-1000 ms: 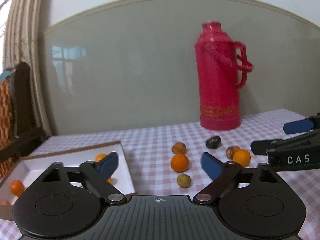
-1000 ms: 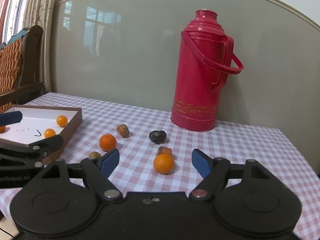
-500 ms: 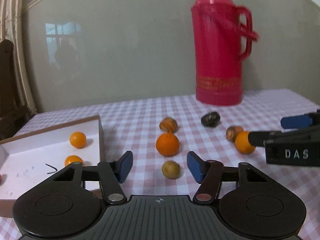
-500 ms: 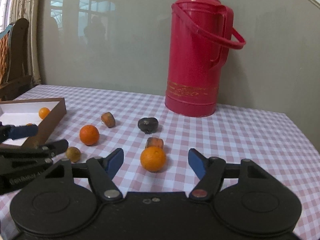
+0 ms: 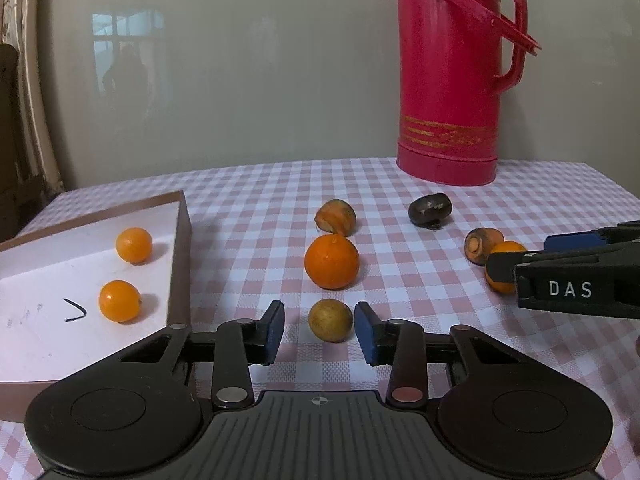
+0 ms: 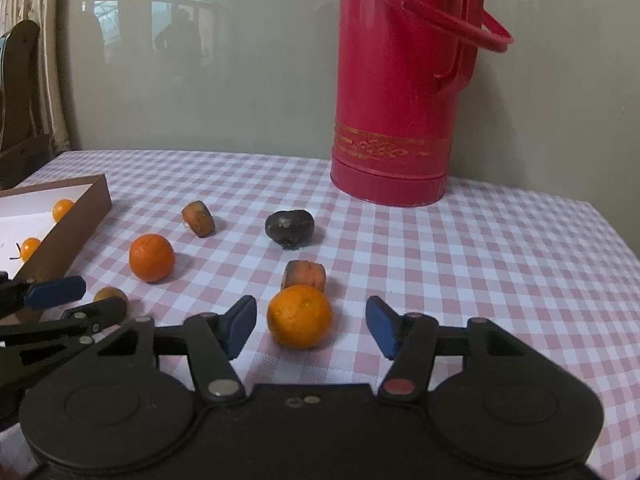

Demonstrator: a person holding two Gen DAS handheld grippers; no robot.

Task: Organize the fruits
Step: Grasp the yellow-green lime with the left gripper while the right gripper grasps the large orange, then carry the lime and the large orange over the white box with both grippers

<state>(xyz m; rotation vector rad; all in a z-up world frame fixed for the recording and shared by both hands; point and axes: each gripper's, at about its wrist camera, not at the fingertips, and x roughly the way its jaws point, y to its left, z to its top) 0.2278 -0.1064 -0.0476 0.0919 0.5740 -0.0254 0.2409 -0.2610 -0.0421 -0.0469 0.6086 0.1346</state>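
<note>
Nearest the left gripper (image 5: 319, 330), a small yellow-brown fruit (image 5: 330, 320) lies on the checked tablecloth (image 5: 256, 208) between its blue pads; the jaws are closing, the right pad nearly at the skin, a gap showing at the left pad. The right gripper (image 6: 311, 326) is closing likewise around an orange (image 6: 300, 316), with clear gaps on both sides, so neither fruit looks gripped yet.

The sorting seems only begun. Two small oranges (image 5: 134, 245) (image 5: 119, 301) sit in the white-lined box (image 5: 180, 256) at the table's left edge (more may lie out of view). Beyond the grippers, loose toward the table's middle, are a larger orange (image 5: 331, 261), two brownish cut pieces (image 5: 335, 216) (image 6: 305, 274) and a dark shrivelled fruit (image 5: 430, 209). A red thermos (image 5: 452, 76) stands at the far edge.
</note>
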